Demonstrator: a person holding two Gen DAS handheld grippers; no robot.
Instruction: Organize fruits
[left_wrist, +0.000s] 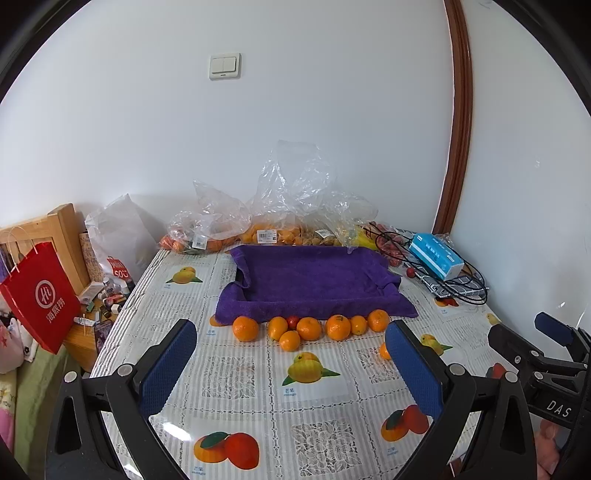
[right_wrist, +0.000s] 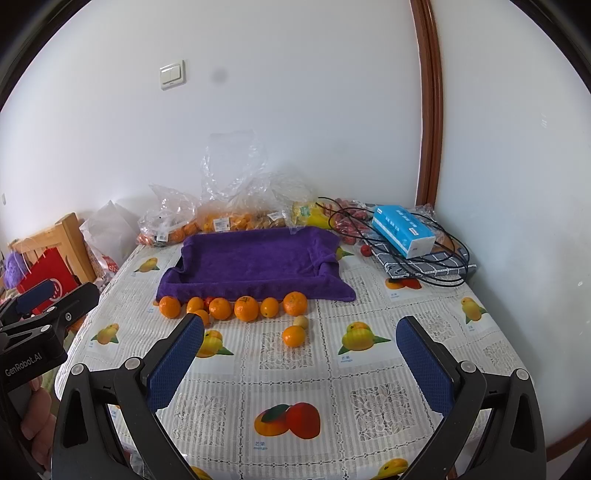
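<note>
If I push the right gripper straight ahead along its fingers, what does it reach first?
Probably the lone orange lying apart from the row, with a small pale fruit just behind it. The right gripper is open and empty. Beyond sit the row of oranges and the purple towel-lined tray. Depth is uncertain.

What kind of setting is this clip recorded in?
Probably a lived-in home room, not a lab: a table with a fruit-print tablecloth against a plain wall with a light switch, supermarket fruit bags and a tissue box on it.
</note>
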